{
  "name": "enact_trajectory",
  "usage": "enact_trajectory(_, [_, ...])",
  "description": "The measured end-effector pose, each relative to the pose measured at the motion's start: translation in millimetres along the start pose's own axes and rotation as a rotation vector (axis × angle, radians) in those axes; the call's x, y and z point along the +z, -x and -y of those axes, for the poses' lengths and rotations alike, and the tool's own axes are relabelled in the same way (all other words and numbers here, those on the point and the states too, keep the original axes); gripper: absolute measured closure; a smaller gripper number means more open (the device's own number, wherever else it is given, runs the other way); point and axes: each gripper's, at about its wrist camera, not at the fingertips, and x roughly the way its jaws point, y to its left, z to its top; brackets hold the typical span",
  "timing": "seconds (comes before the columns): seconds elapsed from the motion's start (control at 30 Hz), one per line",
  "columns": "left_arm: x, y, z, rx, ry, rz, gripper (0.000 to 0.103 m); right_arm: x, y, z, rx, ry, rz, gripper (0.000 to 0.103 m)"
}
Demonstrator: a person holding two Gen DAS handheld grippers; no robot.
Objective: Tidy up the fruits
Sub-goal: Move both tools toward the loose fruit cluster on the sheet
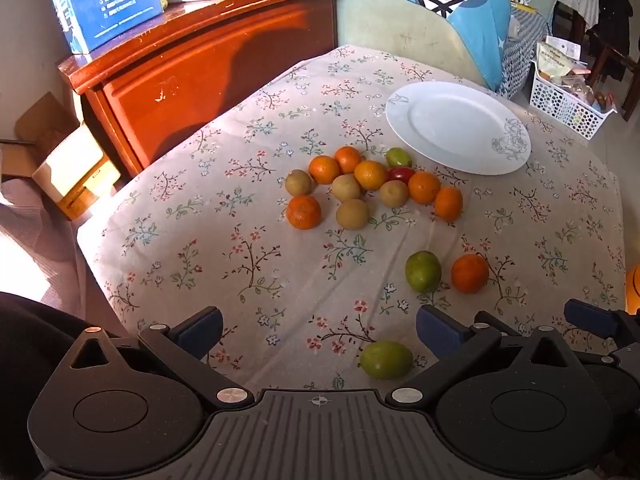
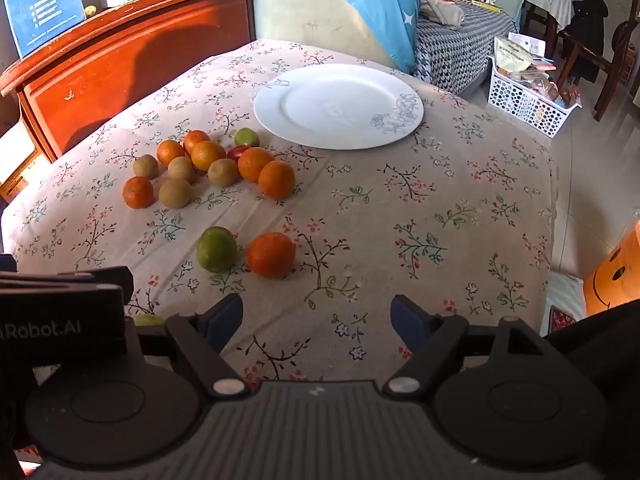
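Sunlight falls on a red-brown wooden cabinet (image 1: 208, 60) beside the floral-clothed table (image 1: 192, 248), with pale floor (image 2: 576, 184) beyond.

Seven oranges (image 1: 303, 211) are counted on the flowered cloth (image 1: 200, 240). Four brown round fruits (image 1: 352, 214) are counted among them. Three green fruits (image 1: 423, 271) are seen, one of them close to the camera. One small red fruit (image 1: 401, 174) is found in the pile. One white plate (image 1: 458, 126) is seen.
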Motion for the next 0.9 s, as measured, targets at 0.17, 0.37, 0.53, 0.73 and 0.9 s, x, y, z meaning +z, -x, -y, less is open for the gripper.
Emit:
enact_trajectory(0.17, [-1, 3, -4, -0.023, 0.040, 0.023, 0.000, 1, 0, 2, -0.012, -0.017, 0.003, 0.022])
enact_trajectory(0.37, [-2, 7, -4, -0.039, 0.046, 0.044, 0.000, 0, -1, 0, -0.025, -0.011, 0.009, 0.022])
enact_trajectory(0.53, [-2, 6, -5, -0.038, 0.045, 0.033, 0.001, 1, 0, 2, -0.027, -0.016, 0.016, 0.022])
enact_trajectory(0.73, [2, 15, -5, -0.046, 0.047, 0.052, 0.001, 1, 0, 3, -0.031, -0.025, 0.021, 0.022])
enact_trajectory(0.9, [1, 19, -7, -0.051, 0.058, 0.055, 0.001, 2, 2, 4, -0.026, -0.034, 0.036, 0.022])
